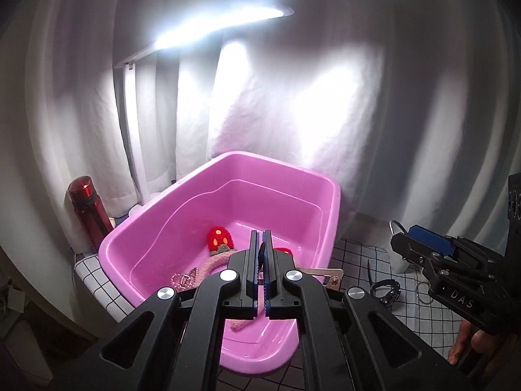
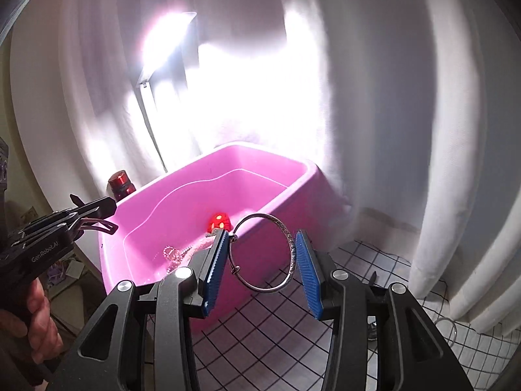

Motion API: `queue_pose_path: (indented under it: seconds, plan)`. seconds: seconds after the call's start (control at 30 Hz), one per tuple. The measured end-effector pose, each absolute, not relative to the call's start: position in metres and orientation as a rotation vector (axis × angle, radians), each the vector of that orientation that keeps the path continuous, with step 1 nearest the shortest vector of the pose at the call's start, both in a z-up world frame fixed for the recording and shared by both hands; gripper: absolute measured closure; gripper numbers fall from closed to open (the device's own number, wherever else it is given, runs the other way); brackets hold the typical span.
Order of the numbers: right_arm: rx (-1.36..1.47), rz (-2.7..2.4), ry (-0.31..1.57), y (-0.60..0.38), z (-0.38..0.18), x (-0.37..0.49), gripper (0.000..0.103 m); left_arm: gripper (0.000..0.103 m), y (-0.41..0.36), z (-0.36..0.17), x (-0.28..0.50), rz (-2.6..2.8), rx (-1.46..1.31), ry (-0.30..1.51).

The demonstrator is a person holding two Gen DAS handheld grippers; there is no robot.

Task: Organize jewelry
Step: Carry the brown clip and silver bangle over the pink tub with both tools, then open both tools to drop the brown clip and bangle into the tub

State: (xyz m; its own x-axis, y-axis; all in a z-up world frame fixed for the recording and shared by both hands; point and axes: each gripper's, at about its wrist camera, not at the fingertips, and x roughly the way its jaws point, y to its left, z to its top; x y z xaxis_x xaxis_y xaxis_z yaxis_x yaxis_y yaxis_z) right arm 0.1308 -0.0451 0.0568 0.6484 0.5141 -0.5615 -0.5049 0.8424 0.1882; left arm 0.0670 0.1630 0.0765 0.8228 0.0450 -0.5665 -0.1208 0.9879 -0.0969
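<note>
My right hand-held gripper [image 2: 263, 262] is clamped across a thin silver bangle [image 2: 263, 253] at frame centre, beside the glossy pink tub [image 2: 208, 169]. My left hand-held gripper [image 1: 260, 277] is pinched together on a fuzzy pink band [image 1: 239, 322] above the tub. Inside lie red knitted pieces [image 1: 218, 238] and a beaded chain [image 1: 185, 279]; a dark strap [image 1: 386, 290] waits lower right on the gridded table [image 1: 358, 251].

White curtains [image 1: 325, 97] hang in deep folds across the whole background. A lit bar lamp [image 1: 221, 26] on a thin upright pole glares brightly onto the fabric. Below, a white cloth with a black grid pattern [image 2: 260, 325] covers the surface. The edges are dim.
</note>
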Motion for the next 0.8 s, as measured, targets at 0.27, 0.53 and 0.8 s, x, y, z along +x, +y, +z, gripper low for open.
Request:
queue_pose_path:
  seconds: [0.27,0.53,0.8]
  plan:
    - [-0.037,0.649,0.65,0.02,0.063,0.156,0.062,0.101,0.217,0.066,0.095,0.147,-0.149,0.628]
    - [-0.068,0.693,0.732,0.066,0.043,0.184,0.062,0.1,0.248,0.042,0.126,0.187,-0.19,0.729]
    - [-0.11,0.678,0.831,0.088,0.017,0.204,0.062,0.1,0.259,0.01,0.147,0.193,-0.231,0.861]
